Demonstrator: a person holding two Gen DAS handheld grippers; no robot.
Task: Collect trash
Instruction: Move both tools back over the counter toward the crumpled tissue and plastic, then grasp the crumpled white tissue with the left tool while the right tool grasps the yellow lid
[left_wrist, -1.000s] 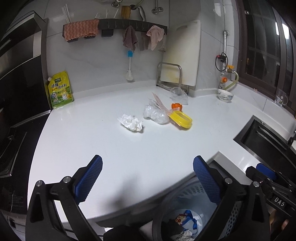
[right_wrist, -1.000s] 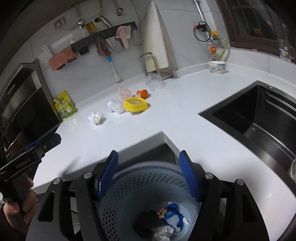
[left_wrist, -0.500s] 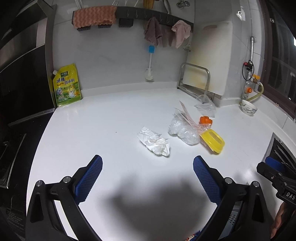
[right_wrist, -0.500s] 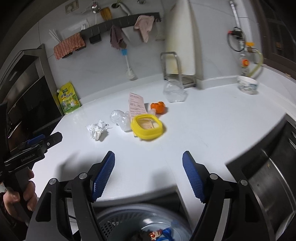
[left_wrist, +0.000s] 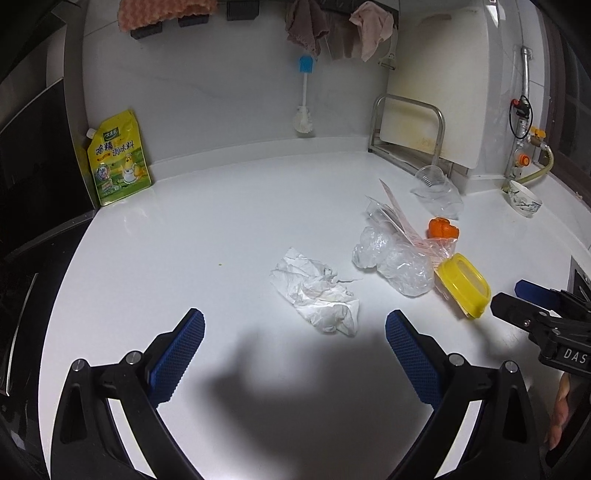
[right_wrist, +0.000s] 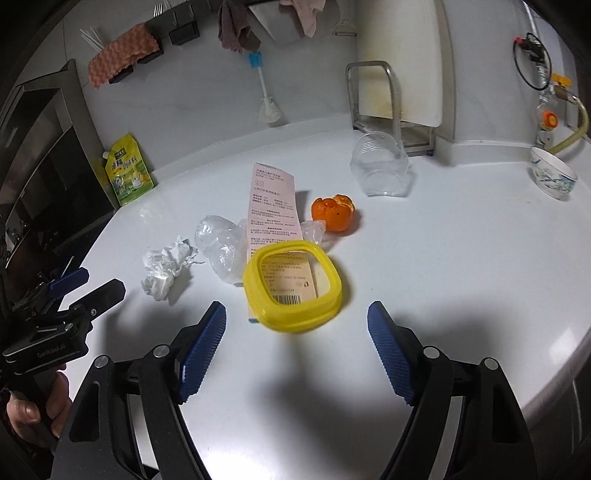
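Trash lies on the white counter (left_wrist: 184, 229): a crumpled white tissue (left_wrist: 317, 295) (right_wrist: 166, 267), clear plastic wrap (left_wrist: 395, 258) (right_wrist: 219, 245), a pink receipt (right_wrist: 275, 206), a yellow lid ring (right_wrist: 293, 286) (left_wrist: 463, 284), an orange peel (right_wrist: 334, 212) (left_wrist: 443, 229) and a crushed clear cup (right_wrist: 382, 170) (left_wrist: 439, 188). My left gripper (left_wrist: 293, 341) is open and empty, just short of the tissue. My right gripper (right_wrist: 297, 336) is open and empty, just short of the yellow lid.
A yellow seasoning pouch (left_wrist: 118, 162) leans at the back left beside a dark stove. A cutting board in a metal rack (left_wrist: 424, 110) stands at the back right. A small bowl (right_wrist: 552, 177) sits by the gas pipe. A dish brush (left_wrist: 304, 96) hangs on the wall.
Both grippers moved forward from above the trash basket out over the counter. The basket has dropped out of view and the trash now looks much closer.
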